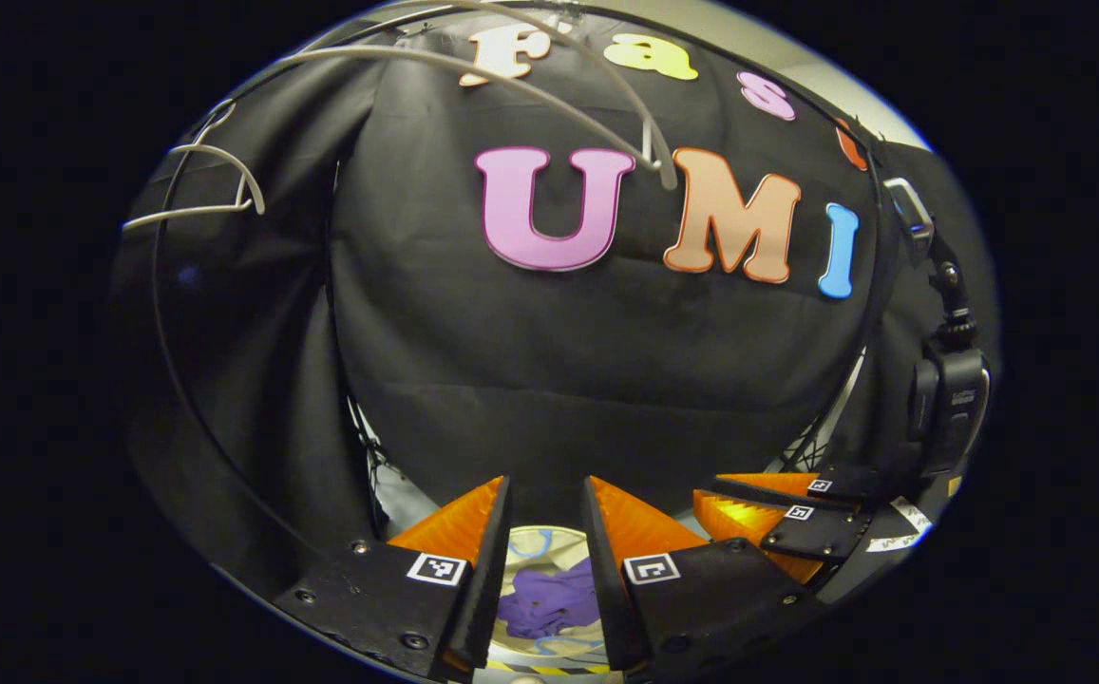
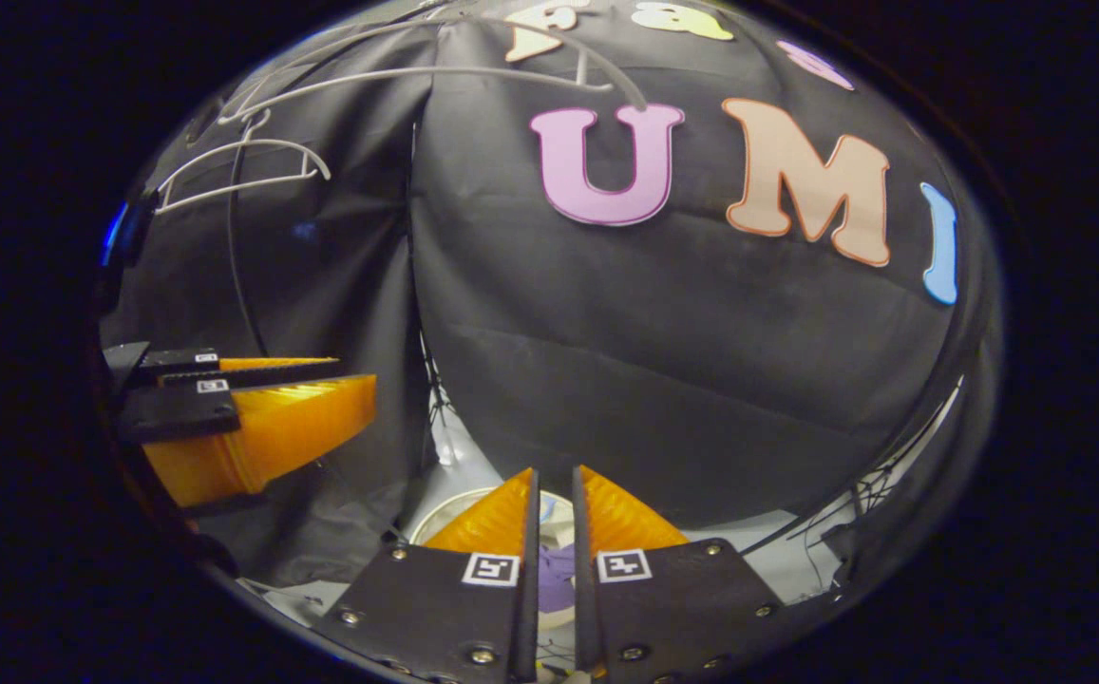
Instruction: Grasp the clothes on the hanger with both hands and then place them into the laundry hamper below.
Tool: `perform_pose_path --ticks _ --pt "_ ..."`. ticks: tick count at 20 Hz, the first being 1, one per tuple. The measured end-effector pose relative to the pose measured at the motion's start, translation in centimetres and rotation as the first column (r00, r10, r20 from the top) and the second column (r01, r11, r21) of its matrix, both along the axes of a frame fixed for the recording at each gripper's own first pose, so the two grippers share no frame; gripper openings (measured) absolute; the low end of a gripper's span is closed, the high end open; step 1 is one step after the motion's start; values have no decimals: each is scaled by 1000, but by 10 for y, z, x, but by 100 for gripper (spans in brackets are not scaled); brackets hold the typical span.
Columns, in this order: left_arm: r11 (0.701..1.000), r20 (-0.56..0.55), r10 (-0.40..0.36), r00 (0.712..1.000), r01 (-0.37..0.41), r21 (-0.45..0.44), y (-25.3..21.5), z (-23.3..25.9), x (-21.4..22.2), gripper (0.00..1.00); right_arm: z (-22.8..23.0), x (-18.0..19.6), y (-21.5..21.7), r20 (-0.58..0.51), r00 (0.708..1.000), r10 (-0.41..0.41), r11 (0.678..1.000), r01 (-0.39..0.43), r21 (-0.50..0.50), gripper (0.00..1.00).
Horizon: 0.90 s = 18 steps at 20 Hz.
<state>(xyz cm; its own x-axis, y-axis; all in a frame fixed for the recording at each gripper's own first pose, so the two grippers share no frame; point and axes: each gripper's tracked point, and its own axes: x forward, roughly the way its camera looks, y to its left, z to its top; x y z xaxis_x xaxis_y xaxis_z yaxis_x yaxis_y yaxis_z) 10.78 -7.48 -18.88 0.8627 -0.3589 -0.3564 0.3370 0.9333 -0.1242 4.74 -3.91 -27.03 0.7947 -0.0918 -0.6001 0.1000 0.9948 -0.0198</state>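
Left gripper (image 1: 546,494) above hampered clothes (image 1: 549,600).

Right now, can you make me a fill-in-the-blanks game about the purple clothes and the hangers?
1. The purple clothes lie inside the laundry ____.
2. The hangers up top are white and ____ of clothes.
3. Both the left gripper and the right gripper hold ____.

Missing words: hamper; empty; nothing

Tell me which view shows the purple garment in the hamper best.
The left gripper view: the purple garment lies crumpled in the hamper, seen between that gripper's fingers. The right gripper view shows just a sliver of it.
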Motion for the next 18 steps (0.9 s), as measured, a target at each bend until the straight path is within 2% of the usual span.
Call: perform_pose_path --ticks 3,4,8,9,13,14,15,16,17,18 --pt "1000 76 -6 997 6 -6 -1 36 3 50 33 8 -19 67 998 -21 999 23 -25 16" --pt "1000 101 -9 995 10 -13 -4 48 3 46 45 9 -23 91 995 -32 999 35 -28 16" --pt "999 199 -8 980 16 -40 -7 95 3 46 102 19 -43 211 975 -67 996 78 -42 16" --pt "999 220 -5 975 15 -46 -7 106 3 42 118 20 -48 241 968 -71 995 85 -48 16" --pt "998 323 3 947 18 -62 -13 159 0 46 179 20 -59 352 933 -77 991 110 -74 16" --pt "997 345 6 939 19 -68 -14 171 -2 49 193 17 -61 379 922 -77 990 115 -78 15" --pt "997 364 8 931 23 -79 -14 185 -9 42 206 16 -62 403 912 -78 990 119 -79 15" --pt "995 384 9 923 29 -93 -19 197 -11 46 221 16 -63 427 901 -81 989 126 -77 15" --pt "994 396 11 918 33 -102 -21 207 -13 42 234 15 -64 448 890 -86 989 131 -71 15" --pt "993 406 11 914 37 -112 -23 215 -14 46 243 13 -69 469 878 -92 988 140 -68 16"
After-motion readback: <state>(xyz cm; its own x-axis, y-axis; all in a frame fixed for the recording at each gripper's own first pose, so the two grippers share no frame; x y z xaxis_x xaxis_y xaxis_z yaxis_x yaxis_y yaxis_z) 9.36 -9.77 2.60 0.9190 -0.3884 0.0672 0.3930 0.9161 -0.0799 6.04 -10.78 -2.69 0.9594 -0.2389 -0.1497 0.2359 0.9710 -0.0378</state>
